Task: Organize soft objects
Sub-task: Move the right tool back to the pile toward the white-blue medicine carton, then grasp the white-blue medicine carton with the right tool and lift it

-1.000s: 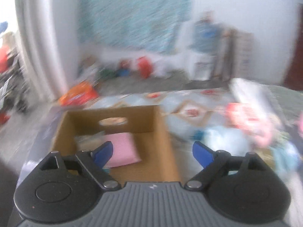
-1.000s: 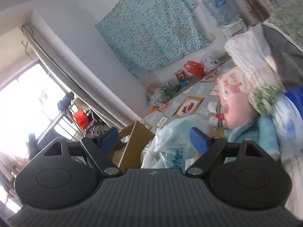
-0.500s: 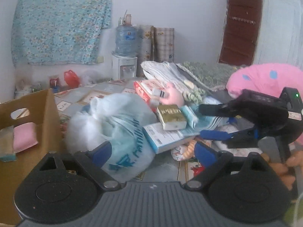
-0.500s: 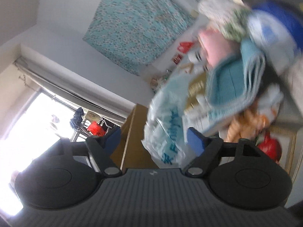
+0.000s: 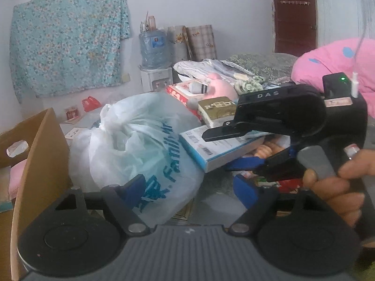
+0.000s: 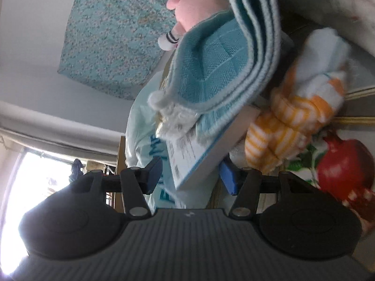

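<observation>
My left gripper (image 5: 189, 192) is open and empty, just in front of a knotted white plastic bag (image 5: 131, 140). A cardboard box (image 5: 39, 154) stands left of the bag with a pink cloth (image 5: 15, 175) inside. My right gripper (image 6: 191, 174), turned on its side, is open with its jaws on either side of the corner of a white and blue carton (image 6: 196, 157); it also shows in the left wrist view (image 5: 225, 149). On the carton lie a folded teal towel (image 6: 211, 70) and an orange striped soft toy (image 6: 288, 121). A pink plush (image 5: 219, 87) lies behind.
A gold box (image 5: 216, 110) and a red printed box (image 5: 180, 91) sit in the pile. Folded bedding (image 5: 211, 66) and a pink dotted cushion (image 5: 332, 61) lie behind it. A water dispenser (image 5: 154, 70) stands at the wall. A red patterned mat (image 6: 339, 168) is under the toy.
My left gripper swung right from the box to the bag and pile. My right gripper rolled onto its side and moved in until its jaws straddle the carton's corner.
</observation>
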Available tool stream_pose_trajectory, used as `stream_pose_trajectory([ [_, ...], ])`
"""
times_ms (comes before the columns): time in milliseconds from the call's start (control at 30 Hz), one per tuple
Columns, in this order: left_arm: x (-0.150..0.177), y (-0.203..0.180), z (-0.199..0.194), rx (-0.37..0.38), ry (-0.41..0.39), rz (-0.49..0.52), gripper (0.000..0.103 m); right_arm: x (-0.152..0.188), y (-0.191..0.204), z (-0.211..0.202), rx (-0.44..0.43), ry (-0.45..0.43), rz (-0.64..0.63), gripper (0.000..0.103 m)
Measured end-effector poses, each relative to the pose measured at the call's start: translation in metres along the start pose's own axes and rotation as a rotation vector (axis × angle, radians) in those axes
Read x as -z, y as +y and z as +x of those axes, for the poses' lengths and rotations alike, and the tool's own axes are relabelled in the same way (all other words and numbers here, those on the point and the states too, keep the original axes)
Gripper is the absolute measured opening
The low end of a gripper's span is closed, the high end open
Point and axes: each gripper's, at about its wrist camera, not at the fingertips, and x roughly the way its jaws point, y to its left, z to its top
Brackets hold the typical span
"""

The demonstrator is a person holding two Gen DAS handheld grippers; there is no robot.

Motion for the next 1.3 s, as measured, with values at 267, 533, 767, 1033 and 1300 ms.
stream_pose_trajectory([
  [267, 0.0, 0.01, -0.003, 0.044, -0.018, -0.012, 0.084, 0.008, -0.001, 0.007, -0.005, -0.066, -0.009, 0.032],
  [533, -0.007, 0.001, 0.001, 0.234, 0.025, -0.05, 0.09, 0.003, -0.004, -0.042, -0.002, -0.02, -0.075, 0.027],
  [767, -0.007, -0.021, 0.024, 0.378, 0.138, -0.059, 0.093, 0.002, -0.024, -0.091, 0.006, -0.024, -0.073, 0.024],
  [1033, -0.002, -0.039, 0.05, 0.402, 0.258, -0.065, 0.093, 0.004, -0.056, -0.107, 0.032, -0.079, -0.03, 0.03],
  [1300, -0.02, -0.038, 0.064, 0.383, 0.279, -0.114, 0.093, -0.008, -0.053, -0.109, -0.026, -0.106, -0.066, 0.032],
])
